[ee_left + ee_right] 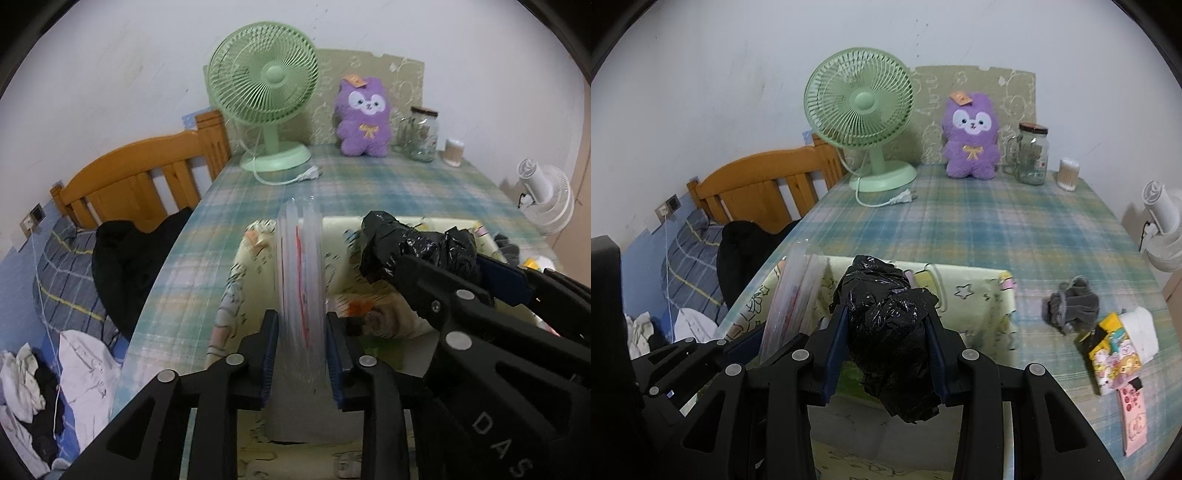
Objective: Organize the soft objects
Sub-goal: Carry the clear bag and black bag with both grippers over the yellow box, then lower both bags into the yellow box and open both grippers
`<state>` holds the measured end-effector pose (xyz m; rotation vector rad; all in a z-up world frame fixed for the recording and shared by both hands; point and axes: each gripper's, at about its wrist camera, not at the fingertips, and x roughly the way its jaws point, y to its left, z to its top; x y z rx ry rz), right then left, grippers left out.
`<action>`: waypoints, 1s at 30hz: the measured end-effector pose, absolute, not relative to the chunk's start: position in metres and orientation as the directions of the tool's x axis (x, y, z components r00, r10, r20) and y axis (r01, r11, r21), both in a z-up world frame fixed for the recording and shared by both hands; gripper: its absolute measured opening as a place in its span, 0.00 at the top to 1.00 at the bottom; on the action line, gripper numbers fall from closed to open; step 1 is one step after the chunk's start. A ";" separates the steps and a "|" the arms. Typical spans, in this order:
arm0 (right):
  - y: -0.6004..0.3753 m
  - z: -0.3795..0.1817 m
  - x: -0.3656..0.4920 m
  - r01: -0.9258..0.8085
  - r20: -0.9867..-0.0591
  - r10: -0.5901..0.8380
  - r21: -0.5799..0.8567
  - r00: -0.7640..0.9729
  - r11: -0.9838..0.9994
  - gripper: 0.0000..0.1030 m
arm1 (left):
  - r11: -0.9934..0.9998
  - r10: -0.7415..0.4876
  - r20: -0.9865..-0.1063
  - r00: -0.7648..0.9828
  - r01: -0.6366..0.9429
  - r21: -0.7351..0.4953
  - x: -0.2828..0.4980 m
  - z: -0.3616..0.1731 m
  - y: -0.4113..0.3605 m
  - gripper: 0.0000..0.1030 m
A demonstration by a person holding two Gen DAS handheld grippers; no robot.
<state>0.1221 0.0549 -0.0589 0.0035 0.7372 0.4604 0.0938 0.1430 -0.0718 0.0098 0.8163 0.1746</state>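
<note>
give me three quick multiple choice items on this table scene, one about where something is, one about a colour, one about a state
1. Where does the purple plush toy stand?
A. inside the fabric box
B. at the far edge of the table, between the fan and the glass jar
C. on the bed

2. What colour is the table fan?
A. white
B. pale green
C. orange

3. What is the right gripper doing?
A. clamped on a crumpled black plastic bag
B. open and empty
C. holding the grey cloth

Answers:
1 B, it sits against the backboard with the fan to its left and the glass jar to its right.
2 B, grille, stand and base are all pale green.
3 A, the black plastic bag bulges between both blue pads above the fabric box.
</note>
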 end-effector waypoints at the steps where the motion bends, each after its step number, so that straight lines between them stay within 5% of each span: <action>1: 0.057 -0.061 0.122 -0.407 -0.651 0.410 0.166 0.639 0.898 0.58 | 0.984 0.165 -0.728 0.666 -0.157 0.080 0.094 -0.073 0.144 0.72; 11: 0.060 -0.070 0.129 -0.416 -0.670 0.448 0.222 0.592 0.882 0.58 | 0.989 0.134 -0.748 0.650 -0.138 0.057 0.096 -0.072 0.145 0.61; 14: 0.058 -0.070 0.131 -0.417 -0.673 0.460 0.241 0.579 0.877 0.53 | 0.992 0.102 -0.755 0.648 -0.120 0.031 0.096 -0.070 0.143 0.46; 19: 0.055 -0.063 0.130 -0.418 -0.683 0.423 0.186 0.596 0.889 0.30 | 0.993 0.096 -0.750 0.654 -0.115 0.026 0.094 -0.065 0.136 0.32; 30: 0.035 -0.040 0.122 -0.440 -0.652 0.452 0.197 0.608 0.876 0.27 | 0.990 0.124 -0.703 0.701 -0.139 0.036 0.084 -0.040 0.122 0.17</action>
